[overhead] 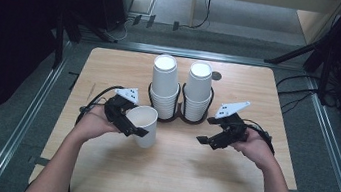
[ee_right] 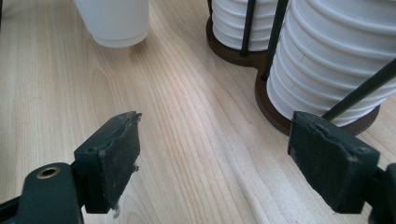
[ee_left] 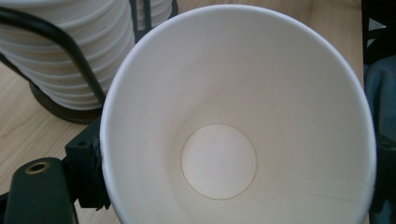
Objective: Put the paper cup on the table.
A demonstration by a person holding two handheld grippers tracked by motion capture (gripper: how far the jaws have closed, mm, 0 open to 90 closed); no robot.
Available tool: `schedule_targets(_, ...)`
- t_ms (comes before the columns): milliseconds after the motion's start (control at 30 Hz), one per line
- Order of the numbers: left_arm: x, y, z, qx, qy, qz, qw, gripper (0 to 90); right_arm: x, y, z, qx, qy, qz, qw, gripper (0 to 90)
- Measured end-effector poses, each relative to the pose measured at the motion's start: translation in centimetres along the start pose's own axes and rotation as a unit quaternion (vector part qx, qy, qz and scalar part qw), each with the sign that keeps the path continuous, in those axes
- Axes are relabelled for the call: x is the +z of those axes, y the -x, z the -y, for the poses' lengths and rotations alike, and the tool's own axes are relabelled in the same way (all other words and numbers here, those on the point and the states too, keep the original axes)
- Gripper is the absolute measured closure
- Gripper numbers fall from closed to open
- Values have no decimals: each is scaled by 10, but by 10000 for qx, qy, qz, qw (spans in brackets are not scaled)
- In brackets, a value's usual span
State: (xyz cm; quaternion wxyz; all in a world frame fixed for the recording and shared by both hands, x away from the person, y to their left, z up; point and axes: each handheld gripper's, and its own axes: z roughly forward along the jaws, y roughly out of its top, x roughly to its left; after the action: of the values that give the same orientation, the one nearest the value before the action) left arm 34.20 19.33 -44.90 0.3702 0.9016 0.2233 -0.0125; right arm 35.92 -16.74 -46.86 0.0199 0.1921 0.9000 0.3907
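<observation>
The left gripper (overhead: 127, 119) has its fingers clamped on 1 upright paper cup (overhead: 143, 124), mouth up, near the bench's (overhead: 173, 172) middle; the right gripper (overhead: 217, 136), fingers apart and empty, sits well right of it.

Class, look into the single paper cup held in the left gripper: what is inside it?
The paper cup holds nothing: its white inner wall and round bottom disc are bare. The left gripper grips it. The table beneath it is covered.

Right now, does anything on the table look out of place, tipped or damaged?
Nothing is spilled or tipped. Both cup stacks stand upright in the black holder. The right gripper has pads with ragged, worn edges.
</observation>
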Motion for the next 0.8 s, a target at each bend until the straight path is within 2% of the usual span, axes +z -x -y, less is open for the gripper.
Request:
schedule_targets(267,-14,-8,6,-141,110,-165,9997,114,2,4,0,11,-6,-29,10000,173)
schedule_targets(567,-27,-25,13,-361,117,-494,9981,114,2,3,1,7,-30,-23,10000,177)
schedule_targets(800,-34,-46,21,-715,55,-835,9939,112,1,1,5,30,-58,11,10000,182)
